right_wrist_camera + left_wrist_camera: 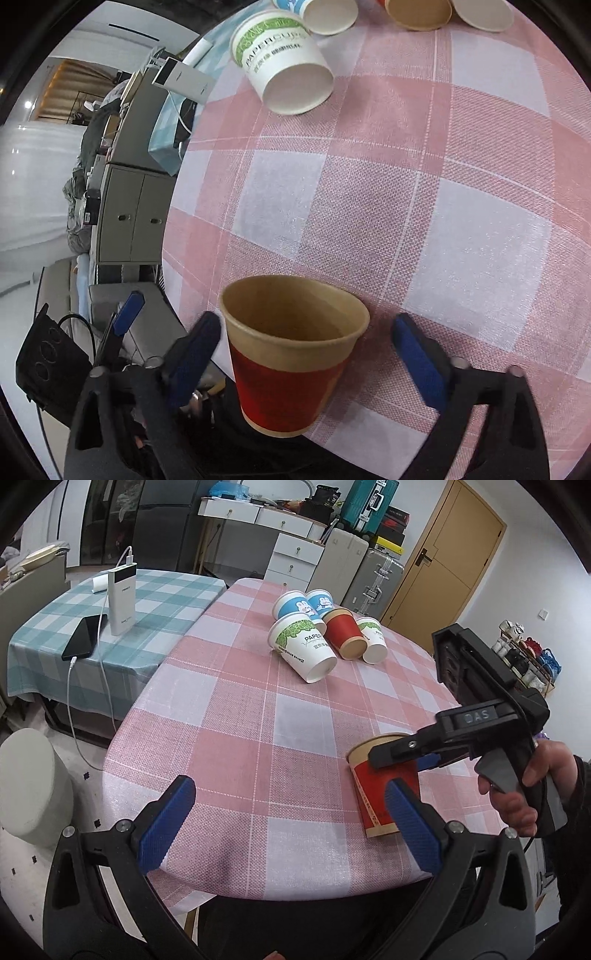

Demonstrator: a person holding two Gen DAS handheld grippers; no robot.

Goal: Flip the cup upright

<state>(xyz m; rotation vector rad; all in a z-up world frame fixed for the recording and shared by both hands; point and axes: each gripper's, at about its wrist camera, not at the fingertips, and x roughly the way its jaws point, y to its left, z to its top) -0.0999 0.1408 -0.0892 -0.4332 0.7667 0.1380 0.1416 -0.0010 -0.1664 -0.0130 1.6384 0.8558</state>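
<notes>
Red cup (291, 354) standing upright on bench (443, 184), sitting between right tool (306, 354) fingers, spread wide; left tool (288, 823) gaping wide, holding nothing.

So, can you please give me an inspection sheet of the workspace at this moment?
Surface: pink checked tablecloth, flat, no spills seen.
Job's things: red cup mouth up near the table's front edge, between the right gripper's fingers.
Clutter: five paper cups lying on their sides in a group at the far side.
Grippers: left gripper open, holding nothing; right gripper open around the red cup.
Cables: white cable from the phone and power bank on the teal checked table, hanging towards the floor.
Surroundings: suitcases, white drawers, wooden door.
</notes>
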